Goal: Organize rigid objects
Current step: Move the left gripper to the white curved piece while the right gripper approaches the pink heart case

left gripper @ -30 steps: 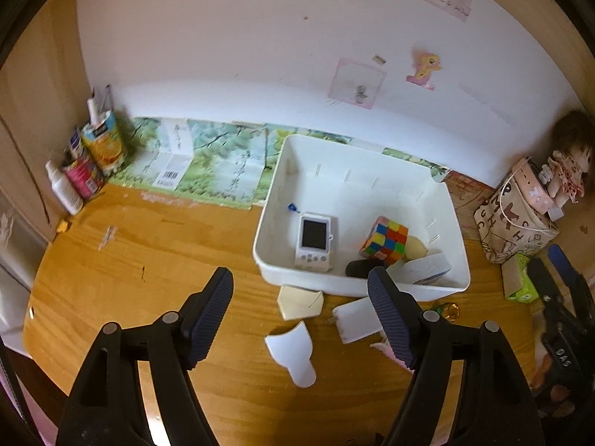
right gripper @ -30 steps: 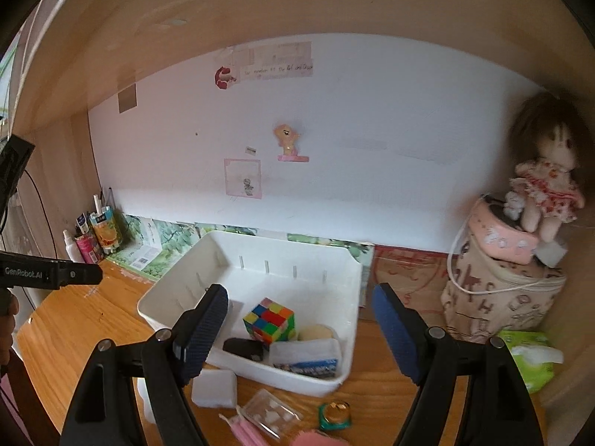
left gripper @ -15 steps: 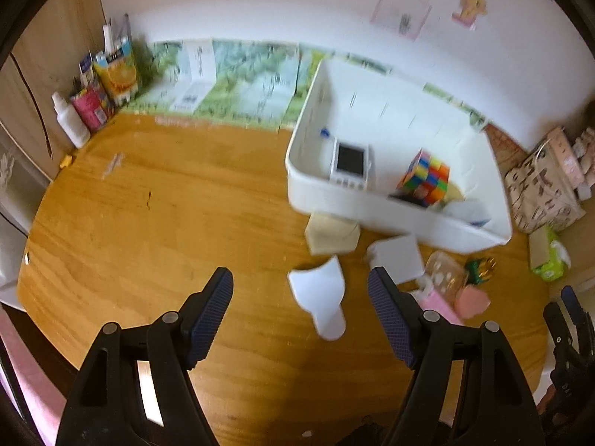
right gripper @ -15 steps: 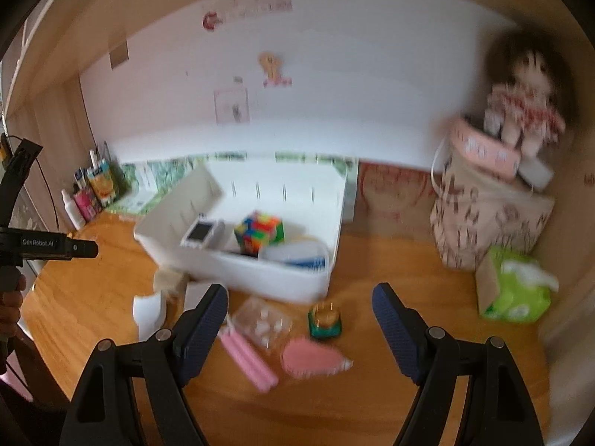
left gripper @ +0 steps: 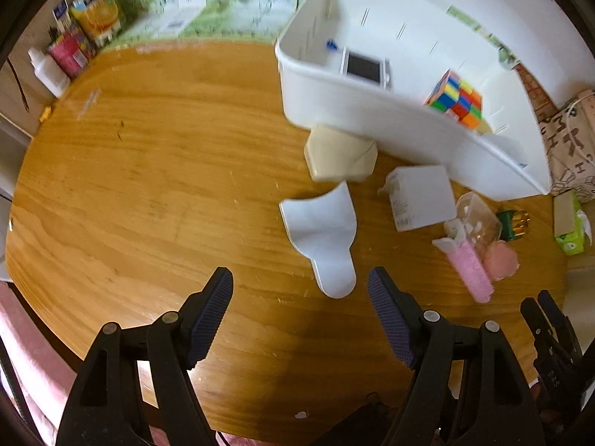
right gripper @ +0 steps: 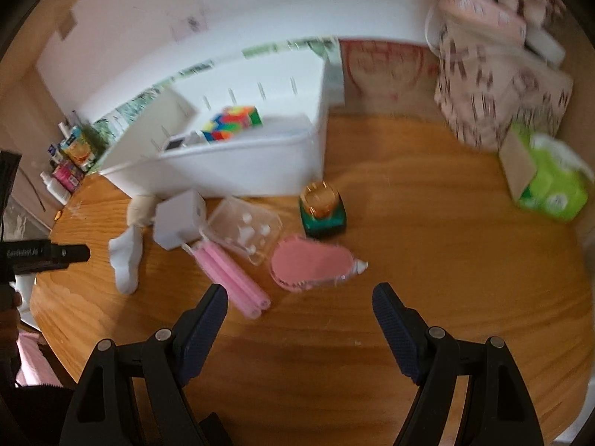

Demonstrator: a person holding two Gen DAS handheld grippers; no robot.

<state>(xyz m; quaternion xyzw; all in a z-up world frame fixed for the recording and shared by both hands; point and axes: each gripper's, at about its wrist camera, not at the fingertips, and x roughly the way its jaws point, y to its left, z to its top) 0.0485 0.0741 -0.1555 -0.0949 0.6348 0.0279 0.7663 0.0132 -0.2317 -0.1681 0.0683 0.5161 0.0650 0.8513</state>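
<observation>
Both grippers hang over the desk [left gripper: 148,171] with nothing in them. The left gripper [left gripper: 300,312] has its fingers apart, and the white scoop [left gripper: 323,234] lies just ahead of them, handle end nearest. The right gripper [right gripper: 299,316] is spread as well, above bare wood, with the pink tape dispenser [right gripper: 312,262] and the pink tubes [right gripper: 230,278] just beyond its tips.

The white bin [left gripper: 390,119] stands at the back and already holds a colour cube [left gripper: 455,98] and a small screen device [left gripper: 364,68]. Loose on the desk before it are the scoop, a beige holder [left gripper: 336,160] tucked against the bin wall, a white box [left gripper: 420,197], a clear case [right gripper: 243,228] and a green jar [right gripper: 321,213].

The trouble I would expect is crowding. The tubes, the case and the dispenser lie touching or nearly so, and a wide grab could catch two at once or knock the tubes rolling. The scoop is thin and curved; fingers closing on its handle might flip it or let it slide. The right view is smeared, so exact gaps there are hard to tell. The two grippers are also close enough to get in each other's way.
</observation>
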